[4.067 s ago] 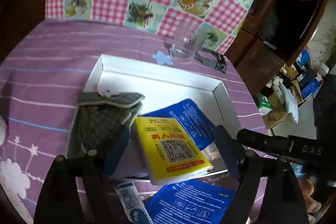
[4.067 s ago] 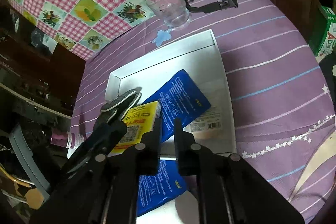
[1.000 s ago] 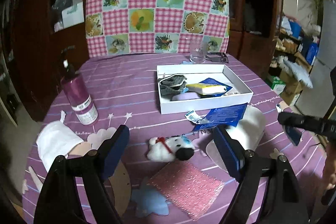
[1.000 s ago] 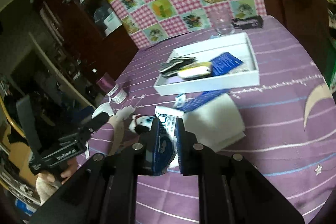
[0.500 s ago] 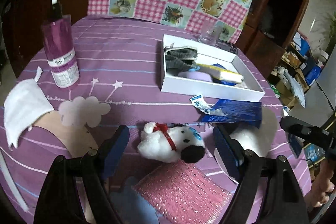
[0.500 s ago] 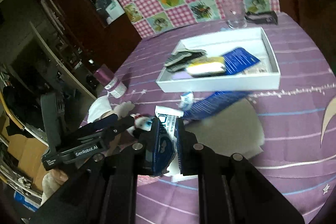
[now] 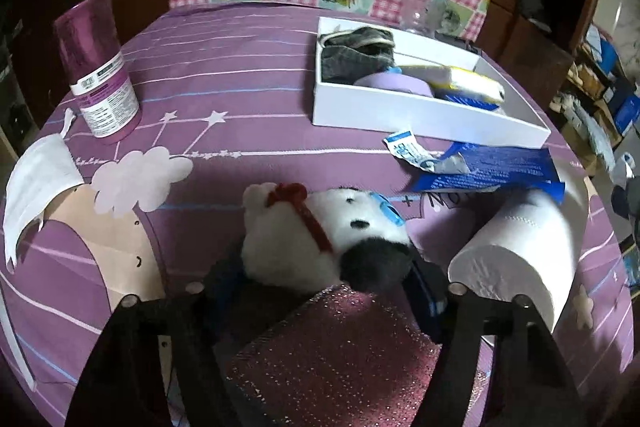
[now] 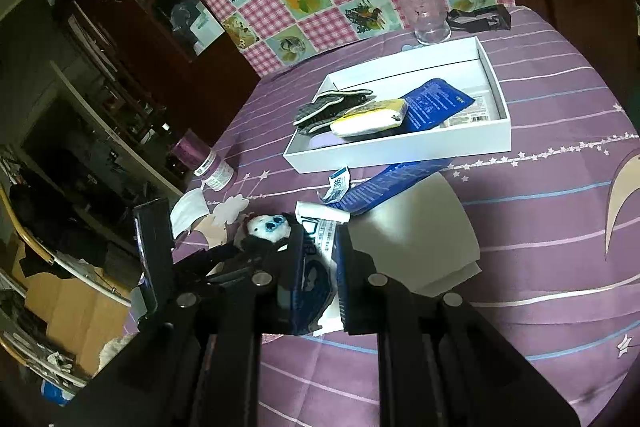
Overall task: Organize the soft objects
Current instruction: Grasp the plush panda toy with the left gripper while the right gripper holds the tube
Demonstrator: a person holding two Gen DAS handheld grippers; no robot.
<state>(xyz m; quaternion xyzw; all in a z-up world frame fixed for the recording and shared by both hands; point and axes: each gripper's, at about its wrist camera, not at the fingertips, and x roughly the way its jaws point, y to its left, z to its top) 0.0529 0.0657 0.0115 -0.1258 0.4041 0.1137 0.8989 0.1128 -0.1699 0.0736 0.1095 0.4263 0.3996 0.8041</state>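
We find the left gripper (image 7: 326, 281) with its fingers spread wide on either side of the plush dog (image 7: 320, 231), which lies on the purple tablecloth (image 7: 240, 75); whether the pads touch the fur we cannot tell. A glittery pink pouch (image 7: 340, 347) lies at 6 o'clock of the toy, a toilet paper roll (image 7: 520, 259) at 3 o'clock. The right gripper (image 8: 318, 259) is clamped on a blue and white packet (image 8: 316, 251). The white box (image 8: 400, 147), at 12 o'clock in the right wrist view, holds grey socks (image 8: 332, 105), a yellow tissue pack (image 8: 370, 117) and a blue pack (image 8: 434, 103). Another blue pack (image 7: 484, 175) rests partly on the roll. A purple bottle (image 7: 98, 67) stands at 10 o'clock of the toy.
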